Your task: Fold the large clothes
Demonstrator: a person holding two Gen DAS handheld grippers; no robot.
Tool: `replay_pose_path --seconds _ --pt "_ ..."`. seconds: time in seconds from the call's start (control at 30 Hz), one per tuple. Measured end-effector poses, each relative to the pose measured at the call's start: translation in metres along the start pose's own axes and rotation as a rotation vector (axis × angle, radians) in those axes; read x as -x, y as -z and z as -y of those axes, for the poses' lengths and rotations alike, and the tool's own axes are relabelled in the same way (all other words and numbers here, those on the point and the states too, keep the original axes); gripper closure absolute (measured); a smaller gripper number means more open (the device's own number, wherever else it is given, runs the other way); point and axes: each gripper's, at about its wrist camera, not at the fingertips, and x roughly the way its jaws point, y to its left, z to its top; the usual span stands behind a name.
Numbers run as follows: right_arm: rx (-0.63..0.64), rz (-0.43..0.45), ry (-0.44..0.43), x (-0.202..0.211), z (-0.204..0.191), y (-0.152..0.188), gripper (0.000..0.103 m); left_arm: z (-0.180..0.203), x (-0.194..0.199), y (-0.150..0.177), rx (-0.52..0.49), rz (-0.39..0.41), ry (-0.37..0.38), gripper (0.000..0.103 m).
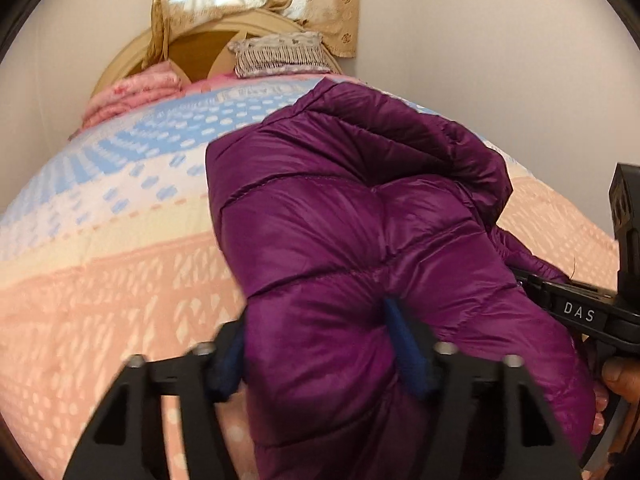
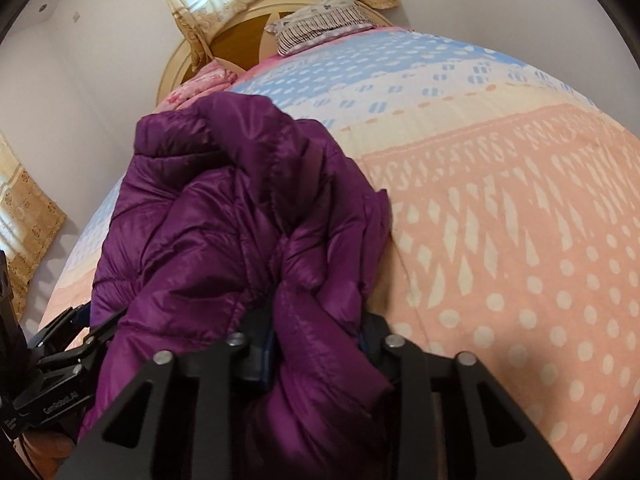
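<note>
Glossy quilted purple down jacket (image 1: 360, 220) lies bunched mid-frame on the patterned bedspread (image 1: 100, 280); left gripper (image 1: 320, 344) and right gripper (image 2: 316, 344), angled downward, each pinch its puffy hem

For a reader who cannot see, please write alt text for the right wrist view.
The right gripper pinches a fold of a purple puffer jacket between its fingers, over a bed with a pink, cream and blue quilt. The left gripper grips the jacket's left side.

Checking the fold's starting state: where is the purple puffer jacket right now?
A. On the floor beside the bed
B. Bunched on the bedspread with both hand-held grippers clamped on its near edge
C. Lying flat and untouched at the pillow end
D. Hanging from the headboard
B: the purple puffer jacket lies bunched on the bedspread, its fabric pinched in the left hand-held gripper and the right hand-held gripper.
</note>
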Motion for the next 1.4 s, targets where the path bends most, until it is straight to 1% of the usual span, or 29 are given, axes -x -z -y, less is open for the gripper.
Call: replay_pose_path --seconds 0.03,0.07,0.13,0.27,0.53,0.7,0.87,1.4 --pt "0.010 0.009 0.002 0.002 -0.001 0.001 0.077 0.003 0.005 -0.001 -0.021 0.007 -0.013 0.063" --pt "0.023 0.024 0.003 0.007 -0.003 0.002 0.079 0.005 0.011 -0.003 -0.038 0.012 -0.026 0.067" --pt "0.031 0.042 0.001 0.012 -0.008 0.004 0.080 0.007 0.020 -0.005 -0.046 0.023 -0.040 0.070" --pt "0.037 0.069 -0.017 0.022 -0.015 0.011 0.082 0.010 0.041 -0.004 -0.069 0.041 -0.075 0.073" --pt "0.066 0.084 -0.059 0.044 -0.027 0.021 0.083 0.002 0.073 0.002 -0.059 0.069 -0.088 0.075" --pt "0.082 0.098 -0.087 0.054 -0.040 0.025 0.083 0.001 0.096 0.010 -0.060 0.100 -0.117 0.075" --pt "0.109 0.102 -0.121 0.062 -0.056 0.030 0.083 -0.012 0.119 0.017 -0.026 0.117 -0.137 0.075" --pt "0.205 0.082 -0.193 0.057 -0.101 0.033 0.083 -0.057 0.167 0.044 0.045 0.147 -0.200 0.075"
